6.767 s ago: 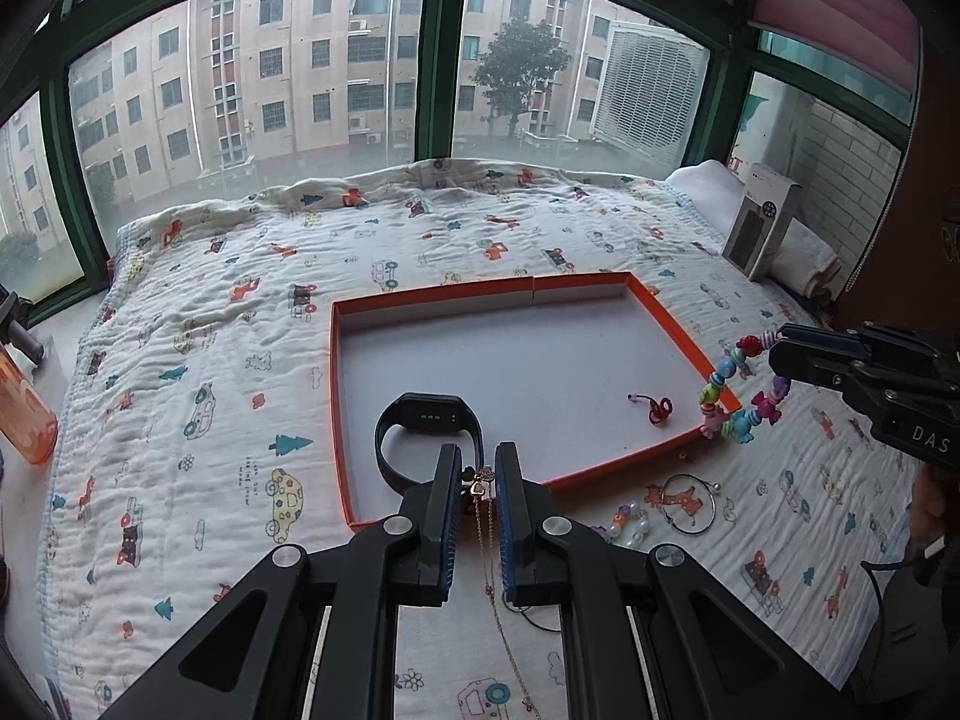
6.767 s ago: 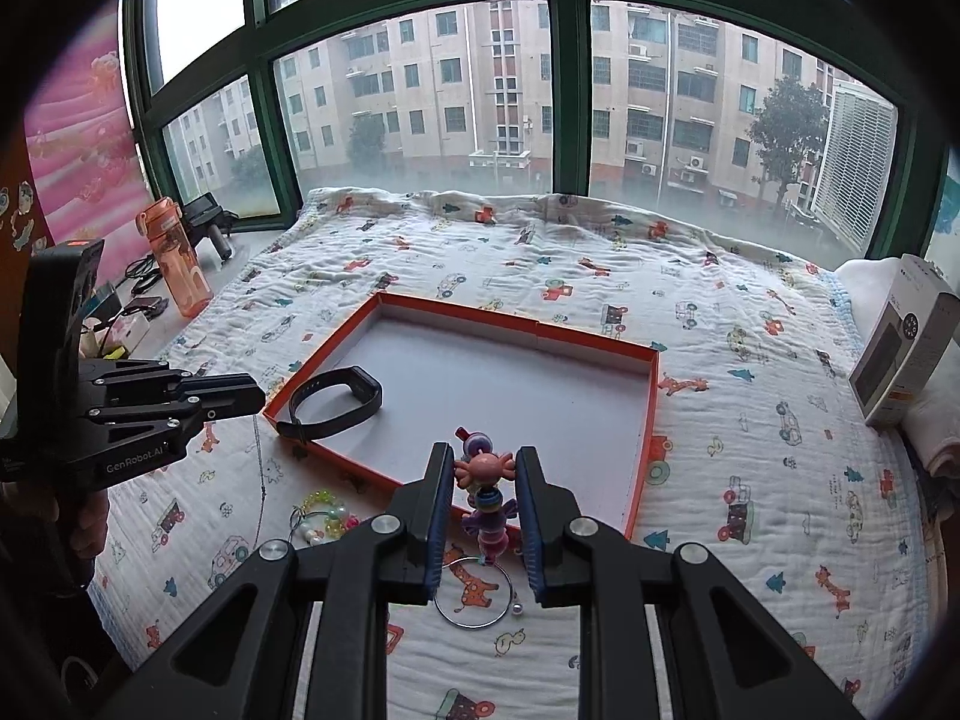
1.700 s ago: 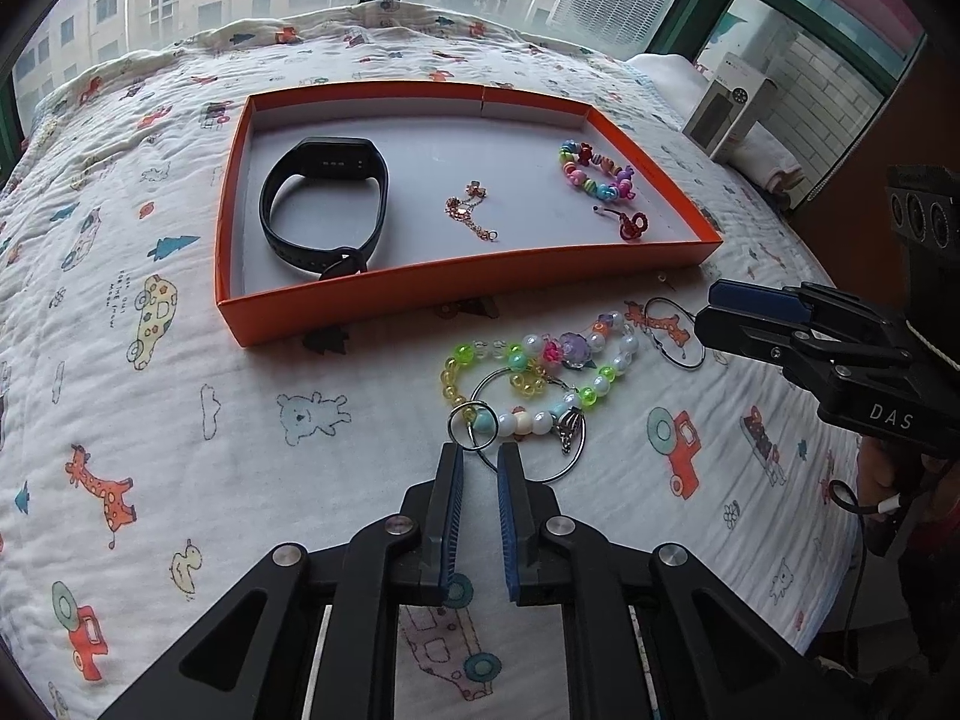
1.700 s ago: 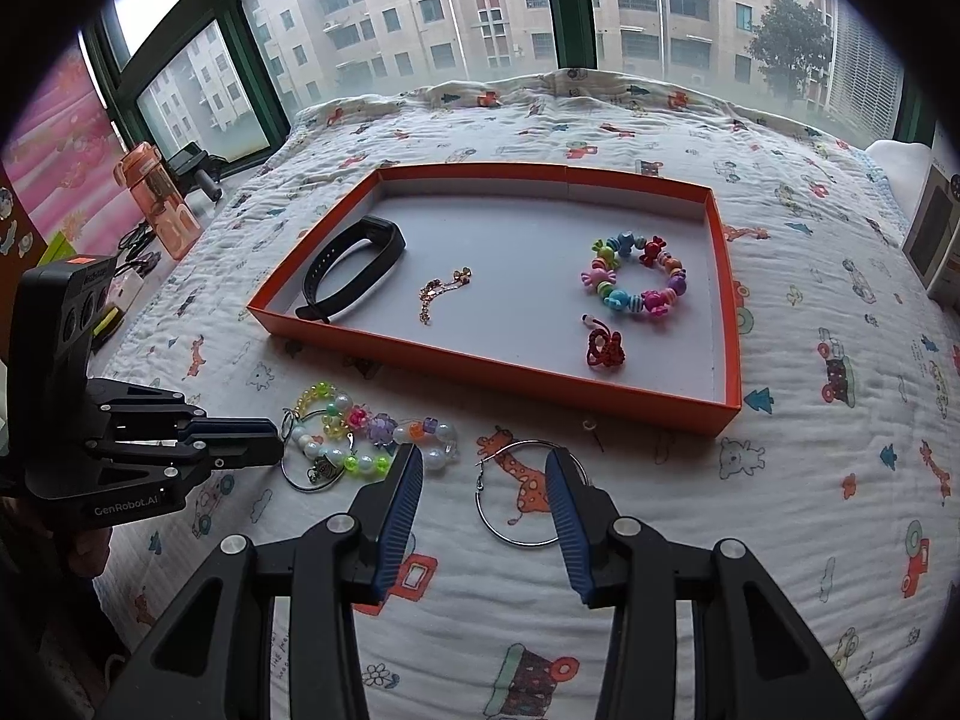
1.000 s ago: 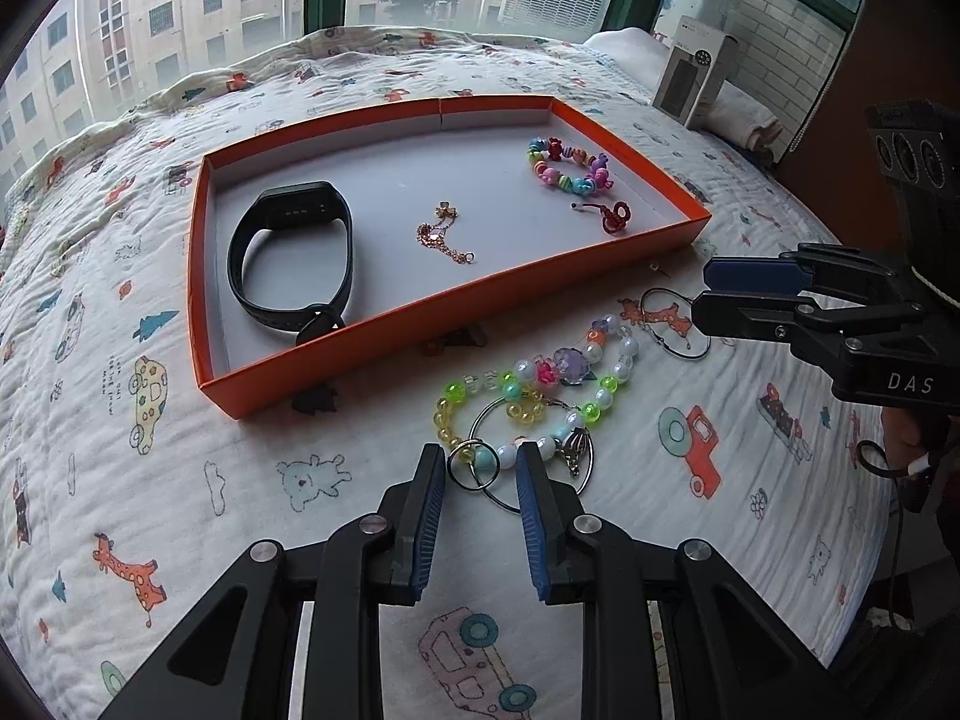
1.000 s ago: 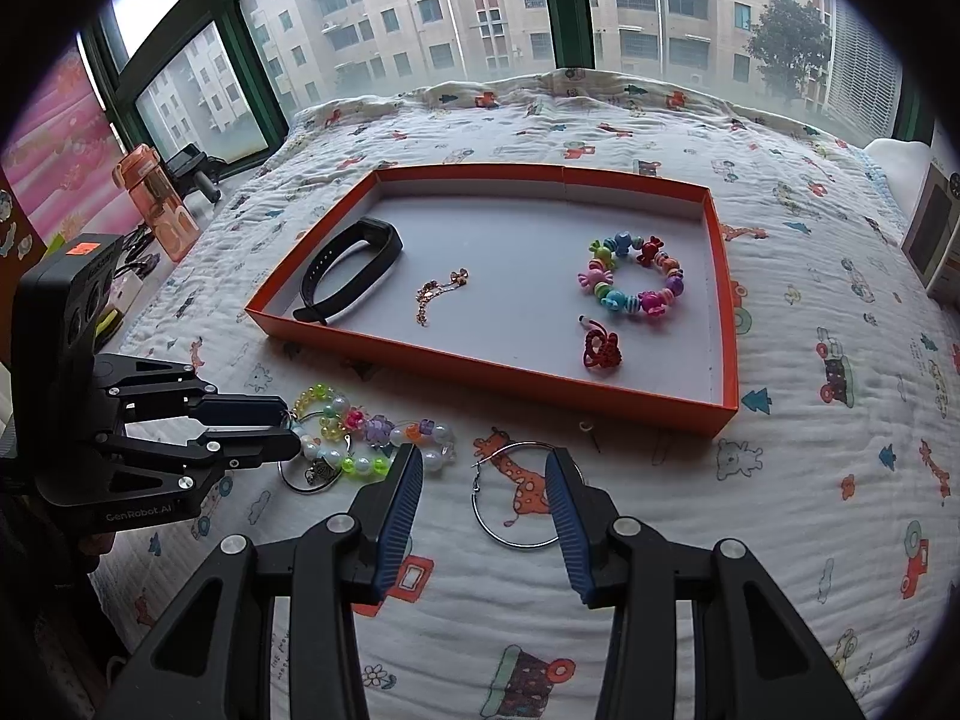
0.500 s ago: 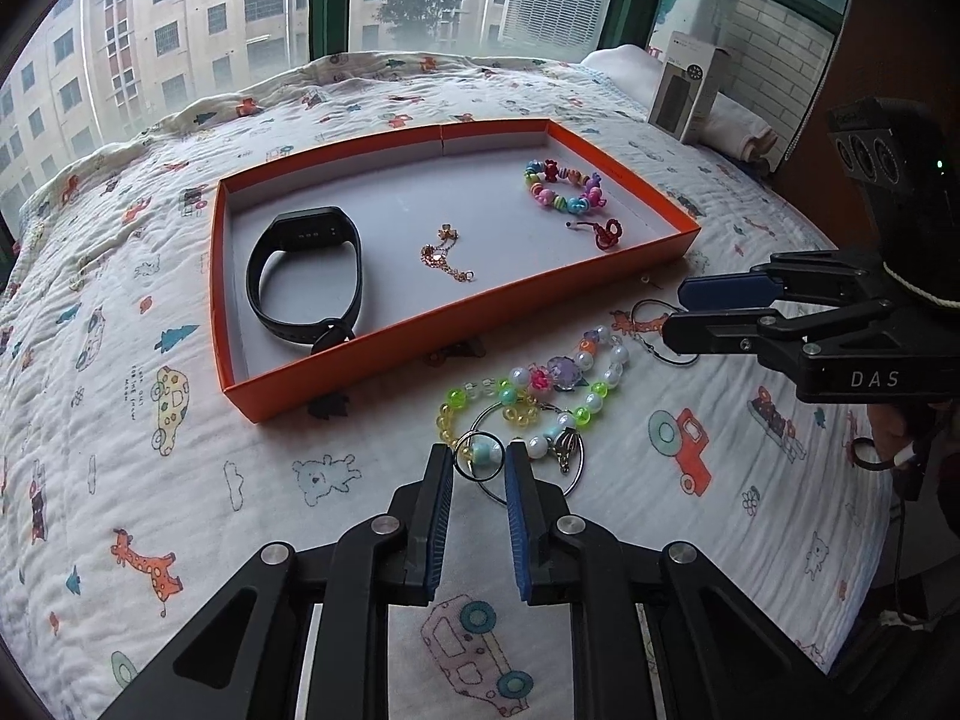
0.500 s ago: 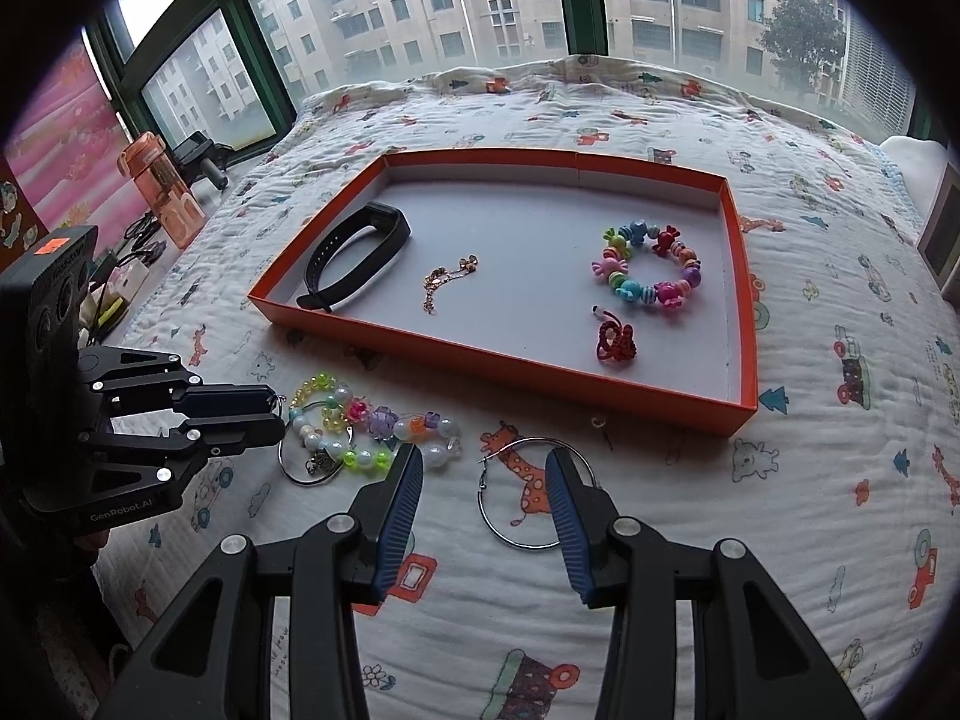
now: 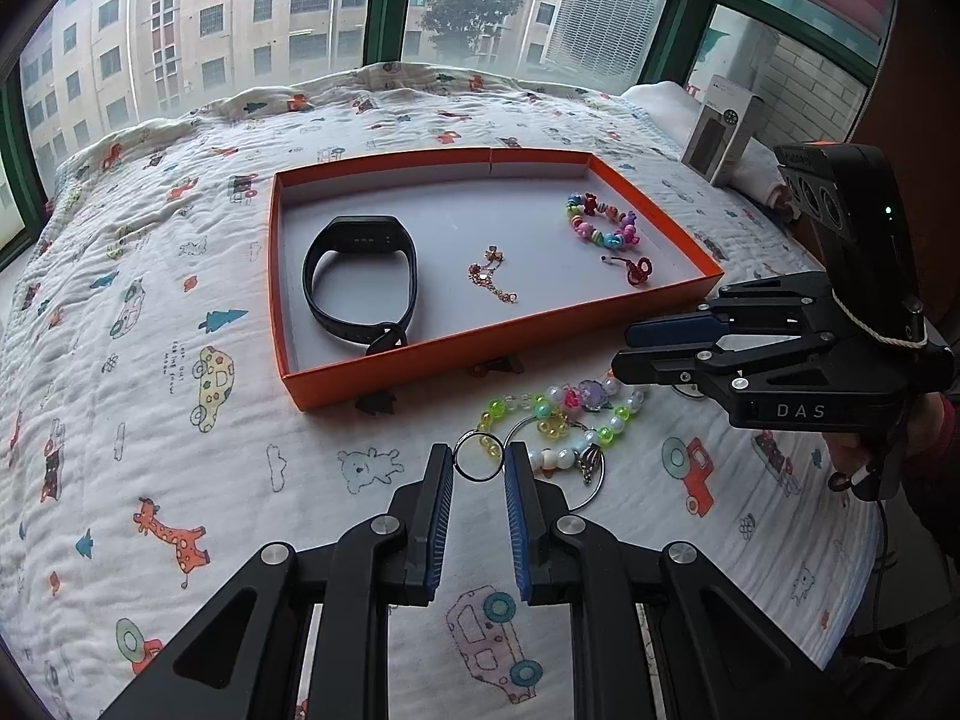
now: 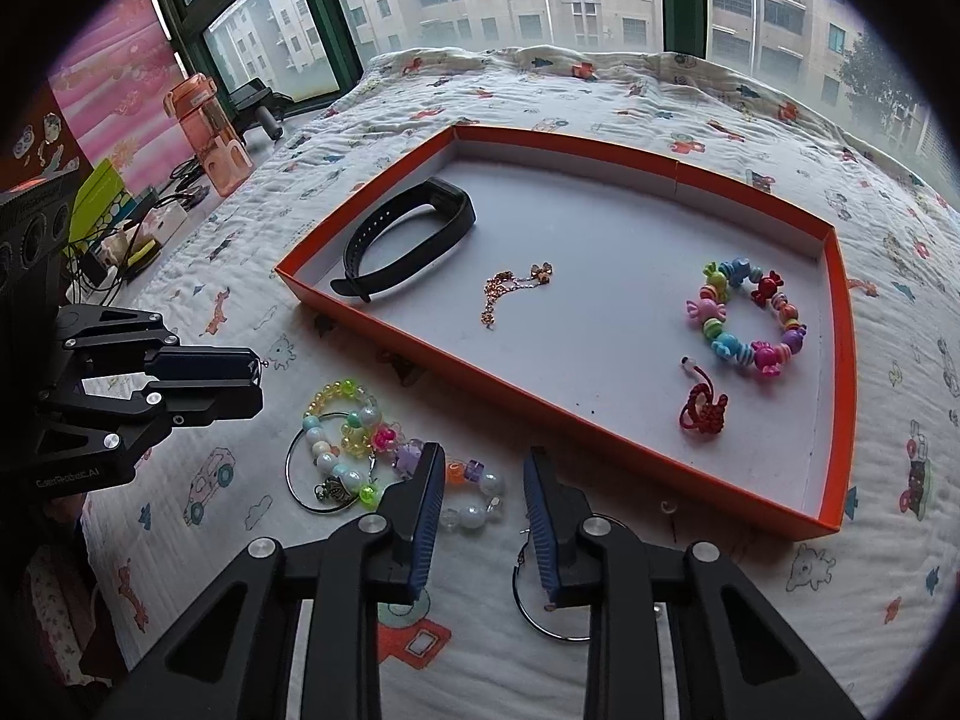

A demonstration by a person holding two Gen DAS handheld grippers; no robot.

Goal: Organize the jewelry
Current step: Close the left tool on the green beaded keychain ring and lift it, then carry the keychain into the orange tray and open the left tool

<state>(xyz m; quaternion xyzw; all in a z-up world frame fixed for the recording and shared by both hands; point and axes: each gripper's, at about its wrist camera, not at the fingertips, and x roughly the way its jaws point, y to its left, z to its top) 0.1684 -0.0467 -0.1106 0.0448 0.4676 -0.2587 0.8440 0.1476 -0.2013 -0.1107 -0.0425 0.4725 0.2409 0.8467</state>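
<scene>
A: Nearest the orange tray's front wall, the left hand-held gripper point(image 9: 478, 464) has its jaws narrow on a small metal ring point(image 9: 477, 464), both pads touching its rim.

B: And the right hand-held gripper point(image 10: 483, 483)?

A: Its jaws have just been closing. They stand apart with a few beads of the pearl-and-colour bead string point(image 10: 360, 450) between them, nothing pressed, and one large hoop point(image 10: 549, 600) lies under its right finger.

B: So how far along are we?

A: I'd say about halfway. On the quilted bed point(image 9: 150, 360), just in front of the orange tray point(image 9: 384, 369), the bead string, its ring and two hoops are not yet in.

B: And inside?

A: The black wristband point(image 9: 360, 279) at the left end, the fine gold chain point(image 9: 493, 279) in the middle, the candy-bead bracelet point(image 9: 602, 227) and the red knot charm point(image 9: 637, 270) at the right end.

B: Anything in the way?

A: The tray's front wall stands between the grippers and its floor, and the string looks tangled with a hoop. Beyond the tray: a grey box point(image 9: 723, 129) to its right, an orange bottle point(image 10: 210, 132) to its left, then the window.
</scene>
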